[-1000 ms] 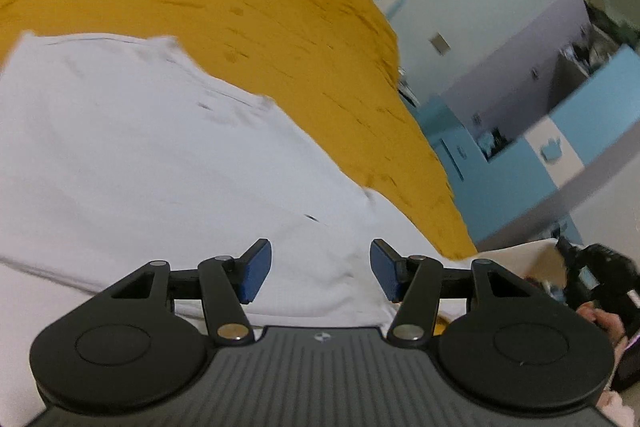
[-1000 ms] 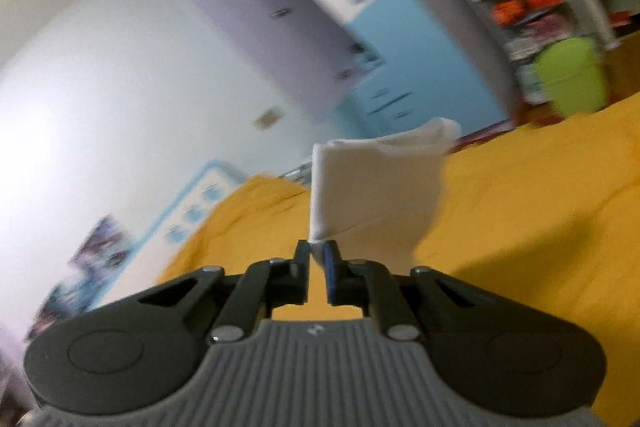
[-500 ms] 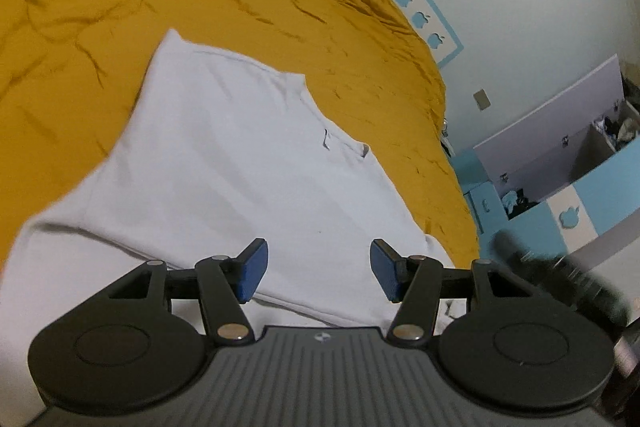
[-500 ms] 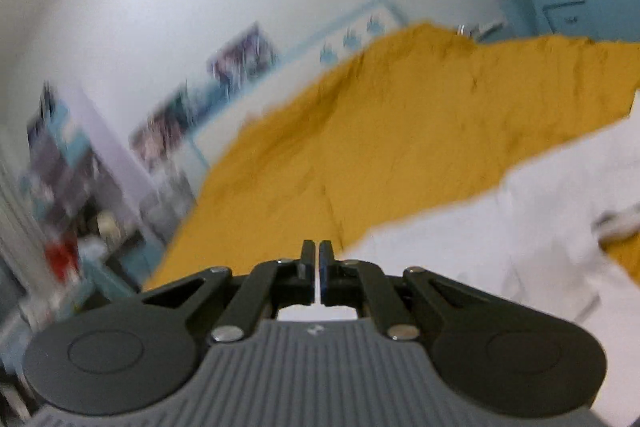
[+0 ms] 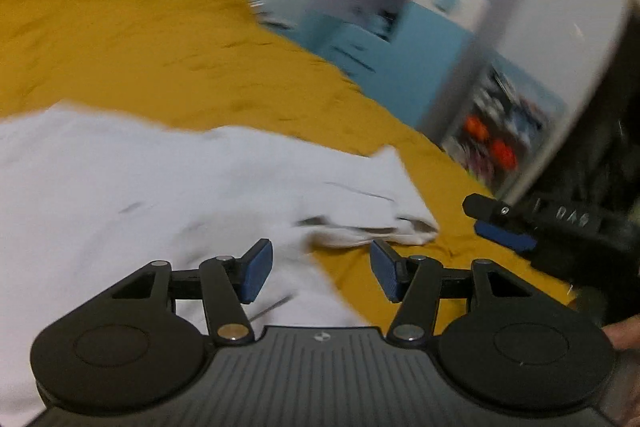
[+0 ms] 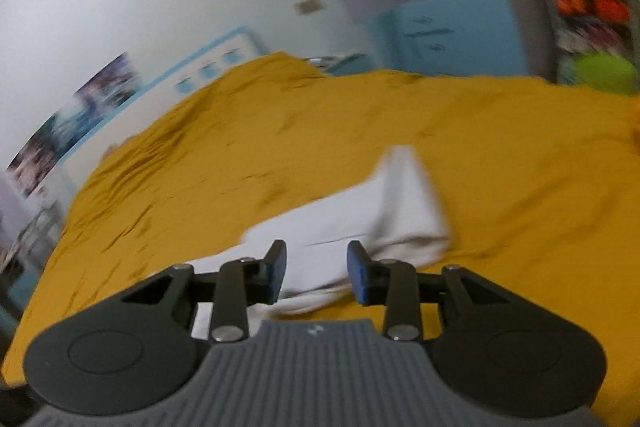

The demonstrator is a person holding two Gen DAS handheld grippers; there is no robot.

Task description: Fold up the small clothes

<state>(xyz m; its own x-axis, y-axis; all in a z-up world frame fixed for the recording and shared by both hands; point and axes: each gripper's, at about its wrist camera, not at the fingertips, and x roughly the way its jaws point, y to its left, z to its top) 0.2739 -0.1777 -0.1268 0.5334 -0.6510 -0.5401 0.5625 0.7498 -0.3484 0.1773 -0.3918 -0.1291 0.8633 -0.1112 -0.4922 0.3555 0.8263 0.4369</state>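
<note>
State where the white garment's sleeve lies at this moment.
In the right wrist view, the sleeve lies flat on the yellow bedspread, just ahead of the open right tool.

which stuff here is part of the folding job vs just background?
Job:
- white shirt, spread on the bed, sleeve folded over
- left gripper, open
- right gripper, jaws just opened, clear of the cloth

Background:
- mustard bedspread
- blue cabinets
- green bin
- wall posters

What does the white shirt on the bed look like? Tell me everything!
The white shirt is soft, thin-looking cloth lying mostly flat on the mustard-yellow bedcover. One sleeve sticks out, rumpled and folded at its end. It is blurry. Neither gripper's fingers pinch it; it just rests on the cover.
</note>
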